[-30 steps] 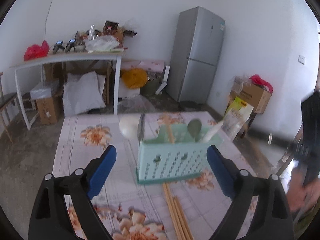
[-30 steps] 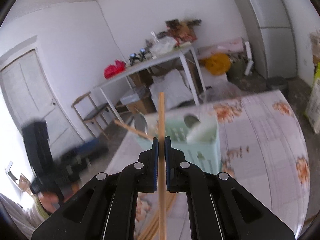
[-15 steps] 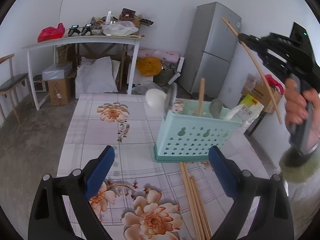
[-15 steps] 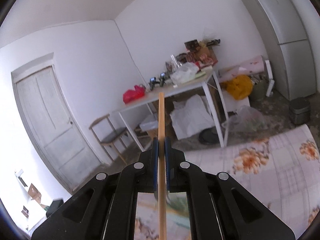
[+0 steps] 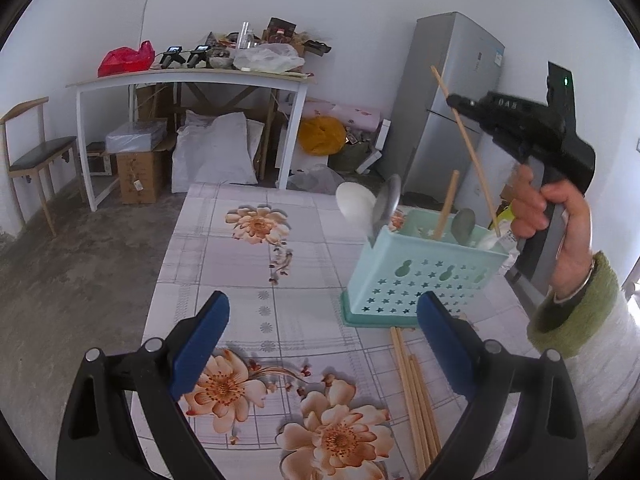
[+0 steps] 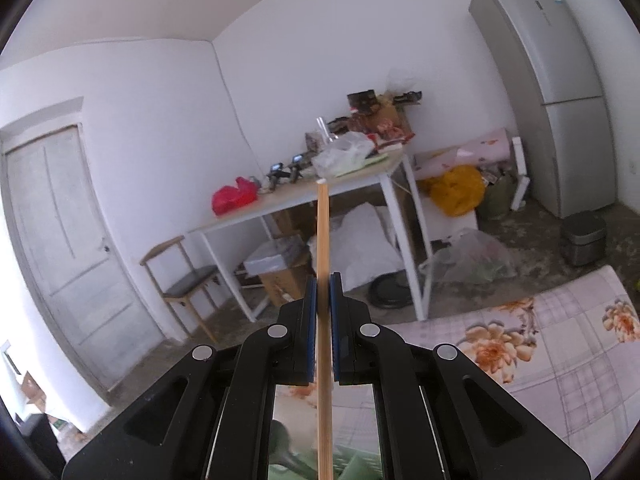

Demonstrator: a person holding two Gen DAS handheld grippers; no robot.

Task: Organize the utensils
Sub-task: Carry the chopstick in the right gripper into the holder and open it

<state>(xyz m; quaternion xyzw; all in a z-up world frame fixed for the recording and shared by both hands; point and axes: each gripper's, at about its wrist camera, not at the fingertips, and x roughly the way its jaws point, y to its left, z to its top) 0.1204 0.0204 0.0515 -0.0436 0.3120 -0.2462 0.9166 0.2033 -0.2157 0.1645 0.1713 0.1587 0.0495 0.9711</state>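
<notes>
Flowered cloth covers the table (image 5: 248, 264), the biggest thing here; on its far right part stands the mint plastic basket (image 5: 424, 276), pierced with stars, light enough to slide if it is pushed from the side; inside it lean two metal spoons (image 5: 390, 202), a white spoon (image 5: 354, 204) and one wooden stick (image 5: 447, 210). In front of the basket, flat on the cloth, lie the loose chopsticks (image 5: 414, 392), a small bundle side by side; they are thin, stiff and smooth, so I judge they roll easily and are best pinched near the middle, one at a time. The right gripper (image 6: 323, 304) is closed on the held chopstick (image 6: 323, 240), taken low on its length, with the upper part standing free; in such a grip the stick may pivot. The left gripper (image 5: 324, 344) has its fingers (image 5: 200, 344) wide and carries nothing, low over the cloth near the bundle.

The left wrist view shows the held stick slanting, its lower tip just over the right end of the basket, and the person's hand (image 5: 556, 220) on the handle; the right wrist view shows the pinch itself, and only a strip of the basket at the bottom edge.
</notes>
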